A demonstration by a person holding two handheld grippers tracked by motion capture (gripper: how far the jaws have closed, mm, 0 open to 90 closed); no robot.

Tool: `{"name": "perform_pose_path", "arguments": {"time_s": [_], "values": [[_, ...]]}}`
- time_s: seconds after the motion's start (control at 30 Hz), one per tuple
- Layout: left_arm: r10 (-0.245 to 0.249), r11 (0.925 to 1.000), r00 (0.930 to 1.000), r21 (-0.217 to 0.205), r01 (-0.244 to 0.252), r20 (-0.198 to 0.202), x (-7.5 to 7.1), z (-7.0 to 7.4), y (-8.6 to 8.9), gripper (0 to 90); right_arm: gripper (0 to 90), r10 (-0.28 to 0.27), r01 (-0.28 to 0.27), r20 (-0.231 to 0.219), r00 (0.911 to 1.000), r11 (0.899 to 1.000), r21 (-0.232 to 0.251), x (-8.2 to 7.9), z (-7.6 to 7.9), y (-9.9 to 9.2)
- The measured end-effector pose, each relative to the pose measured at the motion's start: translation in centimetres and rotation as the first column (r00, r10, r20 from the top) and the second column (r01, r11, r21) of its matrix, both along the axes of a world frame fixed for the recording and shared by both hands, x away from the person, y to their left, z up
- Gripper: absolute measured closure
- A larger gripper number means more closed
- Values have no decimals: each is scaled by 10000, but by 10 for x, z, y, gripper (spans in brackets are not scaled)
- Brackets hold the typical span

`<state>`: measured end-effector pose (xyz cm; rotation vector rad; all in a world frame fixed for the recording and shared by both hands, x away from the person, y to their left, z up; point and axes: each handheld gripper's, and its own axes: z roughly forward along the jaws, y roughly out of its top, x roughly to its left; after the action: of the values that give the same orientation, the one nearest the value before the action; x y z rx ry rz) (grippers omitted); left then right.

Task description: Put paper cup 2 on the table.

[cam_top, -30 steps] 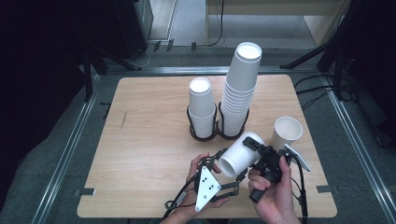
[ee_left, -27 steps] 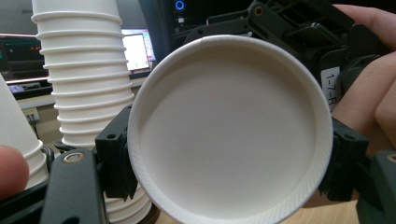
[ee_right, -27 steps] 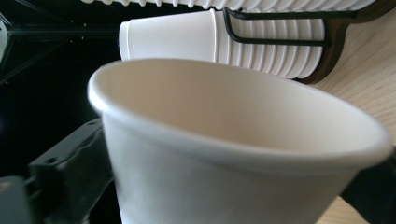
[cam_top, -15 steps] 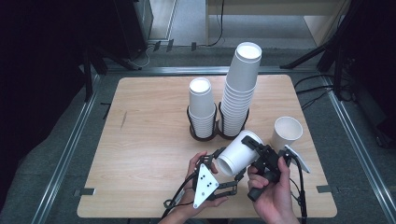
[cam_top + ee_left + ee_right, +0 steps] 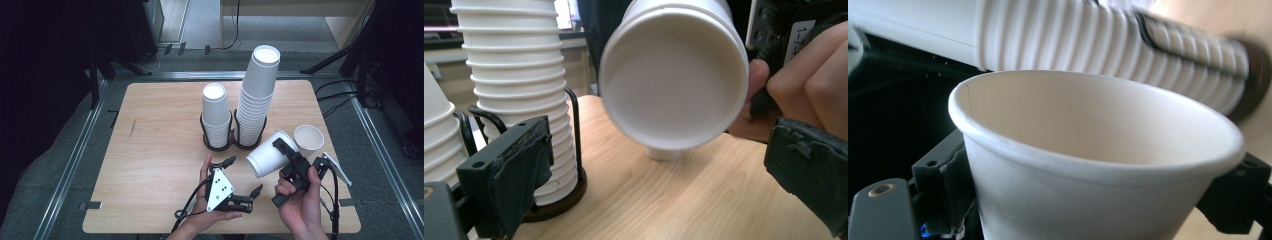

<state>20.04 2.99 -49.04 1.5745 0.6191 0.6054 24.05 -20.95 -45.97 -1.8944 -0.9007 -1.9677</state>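
A white paper cup lies tilted on its side in the air over the table's front right. My right gripper is shut on the paper cup's wall, its jaws having just been closing on it. In the right gripper view the cup sits between both pads with its mouth showing. My left gripper stands open just left of the cup; its jaws have just been opening and nothing is between them. In the left gripper view the cup's mouth faces me beyond the spread pads.
Two stacks of white cups stand in black wire holders at the table's middle: a short stack and a tall stack. A single cup stands upright at the right. Bare wooden table lies to the left.
The left gripper's jaws have opened and come off the cup. The right gripper's jaws have closed on the cup, which now hangs in it, shifted slightly up and right.
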Motion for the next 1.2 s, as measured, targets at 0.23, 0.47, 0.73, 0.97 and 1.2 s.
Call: {"name": "perform_pose_path", "arguments": {"time_s": [0.23,0.47,0.73,0.97,1.2], "values": [[362,9993,9985,120,-358,-414,4,-3,21,0,120,-253,544,1430,9894,9776,-2031,-2,7,-4],[614,9981,9948,23,-614,-810,5,-5,43,0,120,40,925,2386,9711,9153,-3921,-3,4,7],[1276,9915,9852,-98,-1296,-1149,3,-11,76,0,118,747,1002,3290,9414,8692,-4843,-7,9,20],[2161,9760,9674,17,-2178,-1321,3,-20,108,0,117,1123,2202,4375,8922,7376,-6384,-14,11,33],[2863,9579,9420,313,-2853,-1752,-2,-26,134,0,118,1893,2180,4561,8695,6816,-6985,-15,10,40]]}}
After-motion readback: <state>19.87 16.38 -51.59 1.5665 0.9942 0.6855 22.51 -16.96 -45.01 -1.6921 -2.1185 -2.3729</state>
